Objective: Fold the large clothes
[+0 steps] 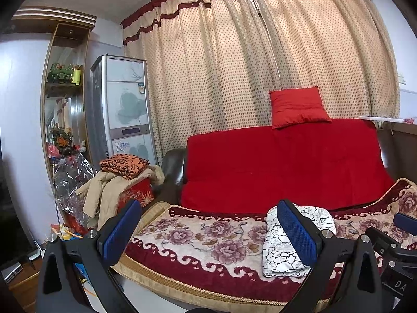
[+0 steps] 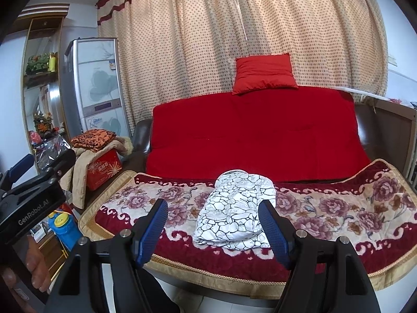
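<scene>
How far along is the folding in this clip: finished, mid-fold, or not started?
Done, by the look of it: the white black-veined garment lies as a compact folded bundle on the floral sofa cover. In hand: nothing; the left tool and right tool are both open and empty, short of the bundle. Left: possibly the beige coat heaped beside the sofa.

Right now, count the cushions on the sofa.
1: a red square fabric cushion atop the red-covered sofa backrest, against the dotted curtain. Others may be hidden.
</scene>
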A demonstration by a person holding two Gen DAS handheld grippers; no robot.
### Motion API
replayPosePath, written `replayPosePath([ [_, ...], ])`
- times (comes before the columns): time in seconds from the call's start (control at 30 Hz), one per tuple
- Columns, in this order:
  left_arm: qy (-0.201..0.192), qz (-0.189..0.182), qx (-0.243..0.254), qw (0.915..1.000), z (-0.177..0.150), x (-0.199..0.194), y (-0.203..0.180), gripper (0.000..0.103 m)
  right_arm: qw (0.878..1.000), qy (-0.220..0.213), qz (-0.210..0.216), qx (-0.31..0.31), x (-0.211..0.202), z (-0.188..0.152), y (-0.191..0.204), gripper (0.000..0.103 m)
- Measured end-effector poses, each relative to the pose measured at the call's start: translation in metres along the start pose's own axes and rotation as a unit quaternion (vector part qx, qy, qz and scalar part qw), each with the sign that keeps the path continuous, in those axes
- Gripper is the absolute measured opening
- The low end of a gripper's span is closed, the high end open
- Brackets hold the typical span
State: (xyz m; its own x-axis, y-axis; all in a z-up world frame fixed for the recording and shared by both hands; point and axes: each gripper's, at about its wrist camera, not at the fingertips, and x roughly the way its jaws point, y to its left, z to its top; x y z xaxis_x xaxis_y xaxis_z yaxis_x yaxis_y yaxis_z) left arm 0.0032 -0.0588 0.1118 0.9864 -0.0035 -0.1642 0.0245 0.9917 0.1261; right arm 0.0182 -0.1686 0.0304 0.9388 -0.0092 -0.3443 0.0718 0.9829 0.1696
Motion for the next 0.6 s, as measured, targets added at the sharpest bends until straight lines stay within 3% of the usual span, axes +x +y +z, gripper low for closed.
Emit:
replayPosePath([
  [0.37, -0.004, -0.007, -0.001, 1.0000, 0.0015, -0.0045, 0.0017, 0.103, 1.000, -0.013, -0.004, -0.006, -0.0072, 0.0018, 0.0060, 0.075],
  [0.6, -0.001, -0.013, 0.005, 0.9999, 0.0004, -0.0033, -0.0025, 0.103, 0.999, -0.021, -0.028, -0.008, -0.0058, 0.0017, 0.0047, 0.075],
])
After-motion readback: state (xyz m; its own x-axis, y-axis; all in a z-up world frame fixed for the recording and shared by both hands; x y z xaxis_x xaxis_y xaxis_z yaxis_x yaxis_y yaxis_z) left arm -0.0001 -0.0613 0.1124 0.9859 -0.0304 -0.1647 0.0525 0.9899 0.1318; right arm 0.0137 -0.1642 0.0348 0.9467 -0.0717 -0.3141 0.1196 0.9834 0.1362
